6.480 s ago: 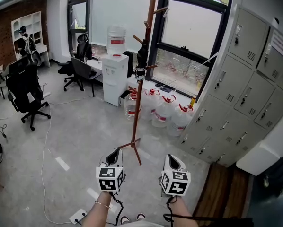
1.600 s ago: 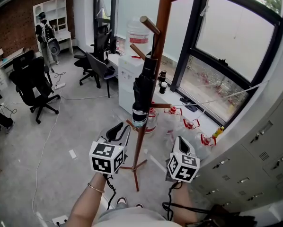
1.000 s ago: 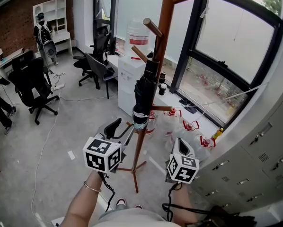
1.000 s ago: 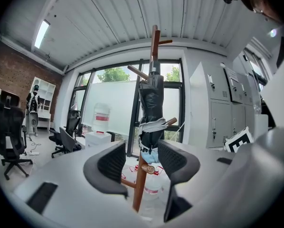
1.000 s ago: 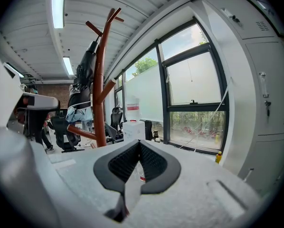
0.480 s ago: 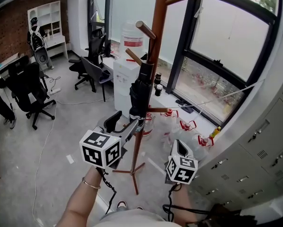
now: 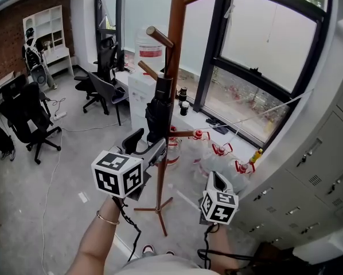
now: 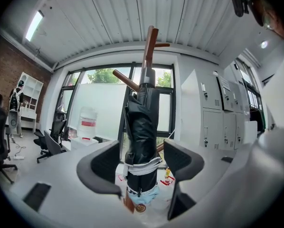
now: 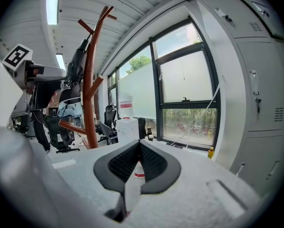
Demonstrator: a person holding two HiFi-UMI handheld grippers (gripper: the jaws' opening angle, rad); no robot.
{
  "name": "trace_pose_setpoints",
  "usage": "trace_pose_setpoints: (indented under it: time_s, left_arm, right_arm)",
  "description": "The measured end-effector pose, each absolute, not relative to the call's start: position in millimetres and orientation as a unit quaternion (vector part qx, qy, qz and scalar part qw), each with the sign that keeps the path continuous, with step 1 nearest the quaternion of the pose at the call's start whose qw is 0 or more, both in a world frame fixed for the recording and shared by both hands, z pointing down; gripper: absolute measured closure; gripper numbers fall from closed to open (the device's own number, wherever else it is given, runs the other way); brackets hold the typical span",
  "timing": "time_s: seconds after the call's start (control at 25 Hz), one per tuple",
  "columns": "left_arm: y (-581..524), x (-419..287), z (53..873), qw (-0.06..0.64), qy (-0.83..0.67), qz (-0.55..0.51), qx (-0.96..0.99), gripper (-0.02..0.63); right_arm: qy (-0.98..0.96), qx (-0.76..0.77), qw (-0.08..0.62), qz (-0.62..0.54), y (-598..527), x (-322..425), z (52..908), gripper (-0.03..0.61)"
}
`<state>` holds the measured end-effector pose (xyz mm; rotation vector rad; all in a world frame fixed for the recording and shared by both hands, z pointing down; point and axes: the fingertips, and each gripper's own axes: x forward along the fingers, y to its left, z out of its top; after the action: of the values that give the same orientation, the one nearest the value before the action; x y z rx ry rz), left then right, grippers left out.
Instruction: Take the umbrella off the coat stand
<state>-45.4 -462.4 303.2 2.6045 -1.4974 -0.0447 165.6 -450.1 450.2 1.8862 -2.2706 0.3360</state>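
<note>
A black folded umbrella [image 7: 156,111] hangs on the brown wooden coat stand [image 7: 175,50], its banded lower end near a short peg. My left gripper [image 7: 149,146] is raised level with that lower end. In the left gripper view the umbrella [image 8: 143,122] stands between the spread jaws of the left gripper [image 8: 142,164], with gaps on both sides and the pads apart from it. These jaws have just been opening. My right gripper [image 7: 216,182] hangs lower, to the right of the stand, shut and empty; in its own view the right gripper [image 9: 138,145] has its tips together.
A water dispenser [image 7: 141,87] and several large water bottles [image 7: 217,152] stand behind the stand under the window. Grey lockers [image 7: 312,153] line the right side. Office chairs [image 7: 28,119] stand at the left. The stand's feet [image 7: 154,208] spread on the floor near me.
My left gripper has risen and moved in to the umbrella's lower end, and its jaws stand wider than before. The right gripper has stayed in place.
</note>
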Motion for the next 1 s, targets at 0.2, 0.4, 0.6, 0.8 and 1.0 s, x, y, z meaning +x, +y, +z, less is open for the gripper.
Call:
trace_pose_setpoints:
  time_s: [0.2, 0.4, 0.6, 0.8, 1.0]
  left_arm:
    - [-473, -42, 301, 0.073, -0.498, -0.01, 0.864, 0.324]
    - [-481, -35, 300, 0.078, -0.49, -0.01, 0.868, 0.313]
    - [-491, -33, 305, 0.085, -0.488, 0.004, 0.868, 0.311]
    - [-499, -29, 310, 0.096, -0.485, 0.012, 0.869, 0.311]
    - [-503, -28, 312, 0.097, -0.486, 0.024, 0.868, 0.311]
  right_arm:
    - [-0.756, 0.638, 0.086, 0.119, -450, 173, 454, 0.574]
    - [-0.751, 0.643, 0.085, 0.123, -451, 179, 457, 0.574]
    - [-0.747, 0.647, 0.086, 0.128, -452, 183, 460, 0.574]
    - [-0.741, 0.652, 0.087, 0.132, -453, 190, 464, 0.574]
    - [-0.737, 0.656, 0.088, 0.135, -456, 193, 466, 0.574]
